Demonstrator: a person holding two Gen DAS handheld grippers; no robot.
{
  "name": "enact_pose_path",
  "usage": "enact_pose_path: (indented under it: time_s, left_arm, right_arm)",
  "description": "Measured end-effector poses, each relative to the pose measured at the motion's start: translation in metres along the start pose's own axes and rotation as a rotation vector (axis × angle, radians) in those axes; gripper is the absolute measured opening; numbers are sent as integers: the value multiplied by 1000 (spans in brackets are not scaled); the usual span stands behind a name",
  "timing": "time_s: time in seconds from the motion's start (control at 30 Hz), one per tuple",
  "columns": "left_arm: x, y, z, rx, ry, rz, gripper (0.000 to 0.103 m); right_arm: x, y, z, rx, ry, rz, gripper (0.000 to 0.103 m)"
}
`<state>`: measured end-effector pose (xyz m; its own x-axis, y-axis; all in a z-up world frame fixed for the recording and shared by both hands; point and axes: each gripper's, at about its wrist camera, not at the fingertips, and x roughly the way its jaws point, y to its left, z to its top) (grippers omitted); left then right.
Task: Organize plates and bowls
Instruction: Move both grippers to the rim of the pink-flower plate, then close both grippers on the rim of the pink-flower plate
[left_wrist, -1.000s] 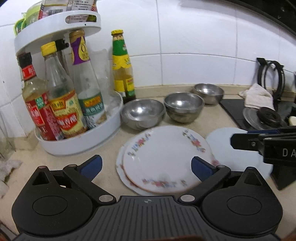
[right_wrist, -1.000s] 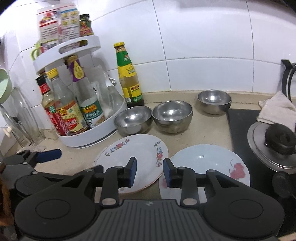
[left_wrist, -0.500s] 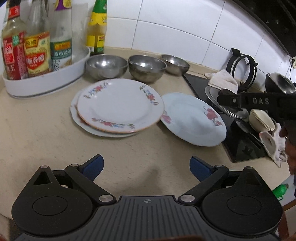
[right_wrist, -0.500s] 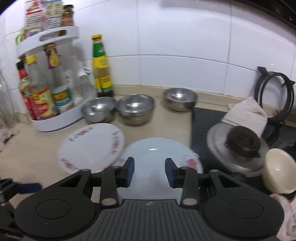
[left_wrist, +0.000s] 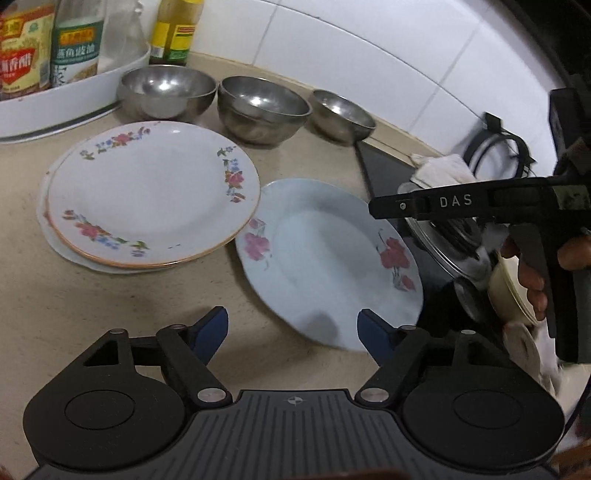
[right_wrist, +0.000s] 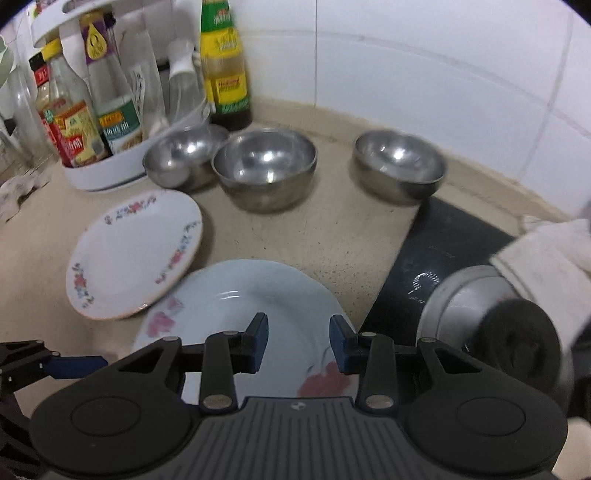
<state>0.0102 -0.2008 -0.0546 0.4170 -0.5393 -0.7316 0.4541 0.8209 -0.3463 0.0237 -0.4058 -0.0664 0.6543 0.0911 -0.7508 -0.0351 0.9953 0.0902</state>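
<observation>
Beige speckled counter (left_wrist: 92, 306) fills the view, its near edge cut off behind both tools. The white bottle rack (right_wrist: 110, 170) is clipped at the frame top. Two white floral plates (left_wrist: 151, 195) sit stacked, the lower one showing only a sliver of rim. Beside them, its edge tucked under theirs, lies the pale blue plate (left_wrist: 325, 258), glossy, red flowers blurred. Three dented steel bowls (right_wrist: 266, 166) line up behind. Left gripper (left_wrist: 291, 328) hangs wide open over the blue plate's near rim, empty. Right gripper (right_wrist: 298, 341) hovers above that plate, jaws parted, gripping nothing.
</observation>
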Motion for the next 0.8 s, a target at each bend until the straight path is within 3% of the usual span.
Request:
enact_pose_path:
  time_s: [0.23,0.33,0.4,0.47,0.6,0.63,0.73,0.8]
  left_arm:
    - [16,-11,2,-72,-33,55,83]
    - [22,-20,4,-66,-44,69,83]
    - [25,-26,4,-56,-49,84,87]
    - [26,-30,3,-44,-61,102,87]
    - [24,-28,1,-33,-69,106,84]
    - [23,-27,0,-37,-67,103,83]
    - [22,-25,2,-65,-61,99,83]
    - [23,-27,3,-69,-58,107,84]
  right_arm:
    - [33,-30,10,-50,56,148,35]
    - [37,-36,15,-66,51,208,35]
    - [41,-41,15,-32,84,310,34]
    - [48,-40,11,-34,145,390,27]
    - [43,-31,3,-60,176,460,27]
    - [39,-29,5,-86,177,453,27]
    - [25,-34,21,-164,24,343,27]
    - [36,-45,33,-145,46,326,26]
